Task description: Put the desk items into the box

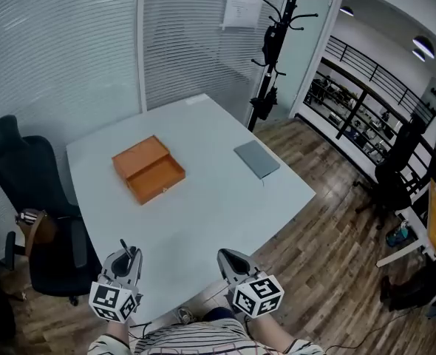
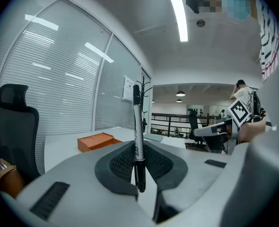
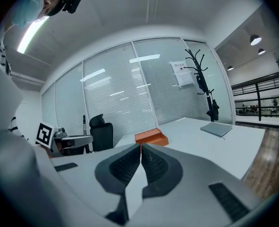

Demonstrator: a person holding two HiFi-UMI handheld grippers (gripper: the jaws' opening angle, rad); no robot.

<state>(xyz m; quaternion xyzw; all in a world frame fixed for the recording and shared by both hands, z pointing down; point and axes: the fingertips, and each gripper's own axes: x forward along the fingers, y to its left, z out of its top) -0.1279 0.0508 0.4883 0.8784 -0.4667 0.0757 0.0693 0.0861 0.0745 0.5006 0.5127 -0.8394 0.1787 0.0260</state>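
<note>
At far left we see a black office chair (image 1: 22, 187) beside the white table (image 1: 203, 213). Our left gripper (image 1: 128, 254) hangs just off the table's near edge, its jaws clenched on a black pen (image 2: 137, 126) that stands upright between the pads. Further in on the table, well apart from both grippers, the orange box (image 1: 148, 169) sits open with its lid folded back. Our right gripper (image 1: 227, 257) hovers near the same edge with its jaws pressed together and nothing between them. Right of the box a grey notebook (image 1: 256, 158) lies flat near the table's right edge. A black coat stand (image 1: 272, 46) rises behind it.
</note>
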